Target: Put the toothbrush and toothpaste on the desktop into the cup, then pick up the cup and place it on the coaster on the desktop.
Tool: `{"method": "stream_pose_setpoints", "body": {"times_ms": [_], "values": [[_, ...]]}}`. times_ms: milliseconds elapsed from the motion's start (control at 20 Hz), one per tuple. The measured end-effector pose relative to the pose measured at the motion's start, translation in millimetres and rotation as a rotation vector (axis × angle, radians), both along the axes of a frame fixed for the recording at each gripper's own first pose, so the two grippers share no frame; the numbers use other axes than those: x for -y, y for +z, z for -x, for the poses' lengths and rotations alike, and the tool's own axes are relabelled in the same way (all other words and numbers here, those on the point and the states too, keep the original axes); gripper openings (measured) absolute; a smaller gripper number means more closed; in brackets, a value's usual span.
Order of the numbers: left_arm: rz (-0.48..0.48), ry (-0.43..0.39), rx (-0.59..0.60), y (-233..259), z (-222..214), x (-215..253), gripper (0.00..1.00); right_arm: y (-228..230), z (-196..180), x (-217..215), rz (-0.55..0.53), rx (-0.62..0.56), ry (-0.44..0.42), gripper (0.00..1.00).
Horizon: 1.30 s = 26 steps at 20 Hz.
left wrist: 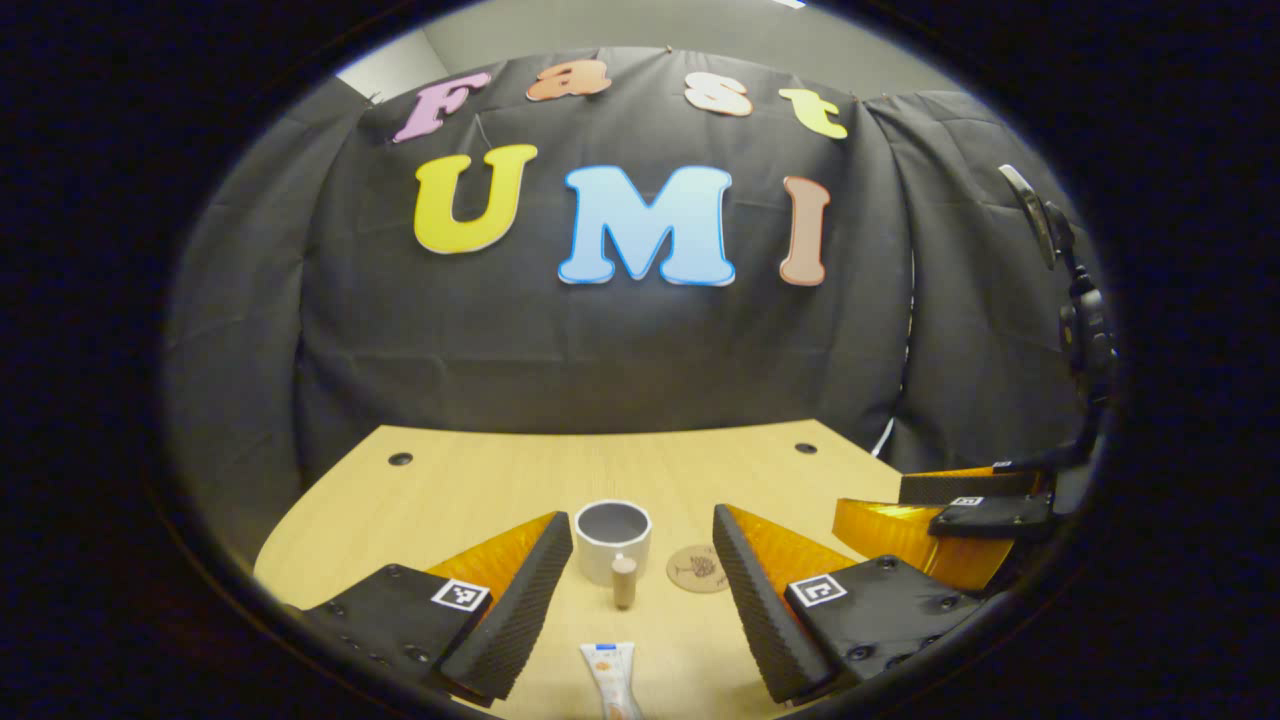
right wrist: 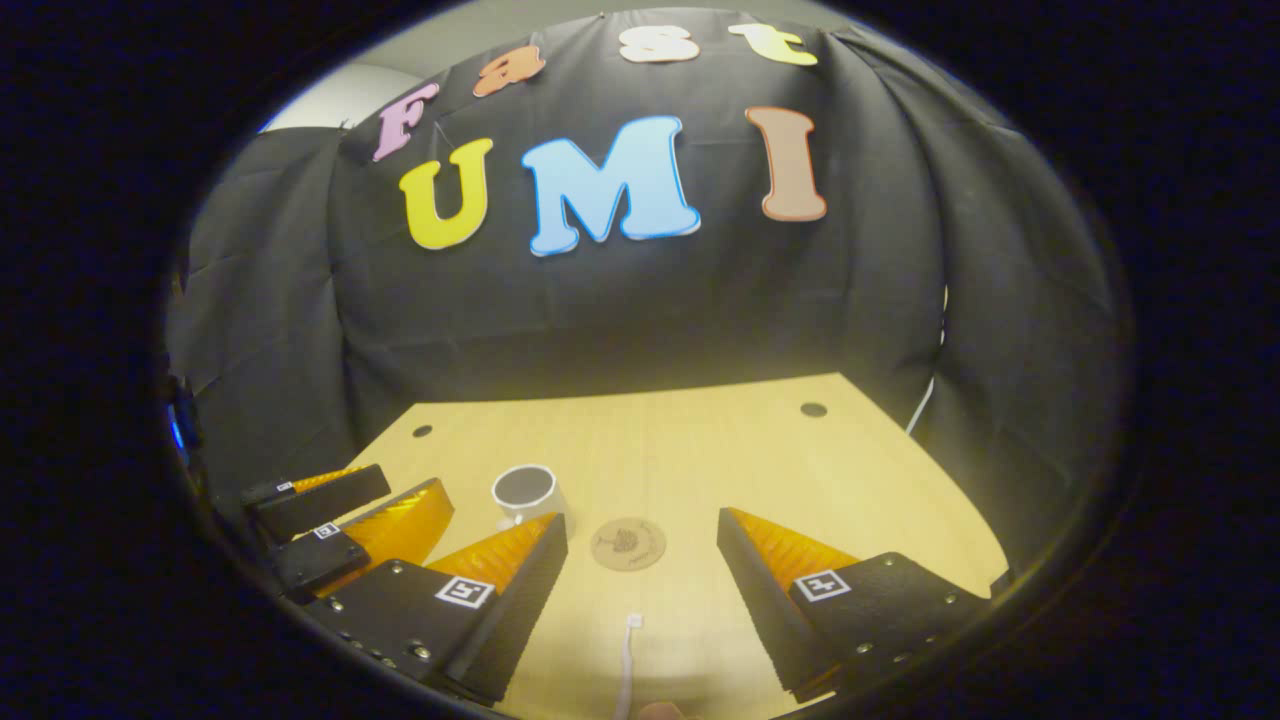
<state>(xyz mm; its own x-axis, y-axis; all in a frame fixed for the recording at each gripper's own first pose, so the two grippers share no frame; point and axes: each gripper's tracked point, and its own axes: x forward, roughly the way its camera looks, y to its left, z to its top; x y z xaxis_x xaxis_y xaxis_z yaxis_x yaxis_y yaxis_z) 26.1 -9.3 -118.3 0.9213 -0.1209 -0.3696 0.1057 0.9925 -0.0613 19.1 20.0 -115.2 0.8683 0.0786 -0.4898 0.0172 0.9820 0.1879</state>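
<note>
A white cup (left wrist: 612, 540) stands upright on the wooden desktop (left wrist: 480, 480), just beyond my left gripper (left wrist: 641, 517), which is open with nothing between its fingers. A small brown cylinder (left wrist: 624, 580) stands in front of the cup. A white toothpaste tube (left wrist: 612, 680) lies near the front edge between the left fingers. A round cork coaster (left wrist: 698, 568) lies right of the cup. In the right gripper view, a white toothbrush (right wrist: 628, 660) lies lengthwise between the fingers of my open right gripper (right wrist: 641, 518), with the coaster (right wrist: 628, 543) ahead and the cup (right wrist: 525, 492) to its left.
The right gripper (left wrist: 870, 498) hovers over the desk's right side in the left gripper view; the left gripper (right wrist: 415, 485) sits left of the cup in the right gripper view. A stand with a mount (left wrist: 1075, 310) rises at the right. Two dark holes (left wrist: 400, 459) mark the desk's far side.
</note>
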Motion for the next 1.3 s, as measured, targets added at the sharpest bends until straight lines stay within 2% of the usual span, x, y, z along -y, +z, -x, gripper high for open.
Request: {"method": "stream_pose_setpoints", "body": {"times_ms": [300,450,550,850,1050,1300], "values": [[-0.014,-0.032,-0.298,-84.7,15.9,6.6,0.94,-89.8,24.0,-20.3,-0.070,-0.362,0.040,0.93],[-0.031,-0.037,-0.435,-119.7,22.7,6.2,0.93,-116.7,42.3,-28.3,-0.123,-0.513,0.049,0.93],[-0.025,-0.026,-0.507,-135.3,34.6,2.2,0.93,-128.1,51.3,-31.2,-0.121,-0.586,0.051,0.94],[-0.022,0.017,-0.676,-166.2,44.9,-17.9,0.93,-149.5,63.8,-41.1,-0.088,-0.703,0.089,0.94],[-0.021,0.031,-0.785,-185.0,60.6,-23.6,0.97,-161.1,70.9,-45.2,-0.065,-0.780,0.108,0.94],[0.052,0.078,-0.926,-209.0,80.0,-26.8,0.95,-169.1,79.0,-52.8,-0.053,-0.833,0.147,0.94]]}}
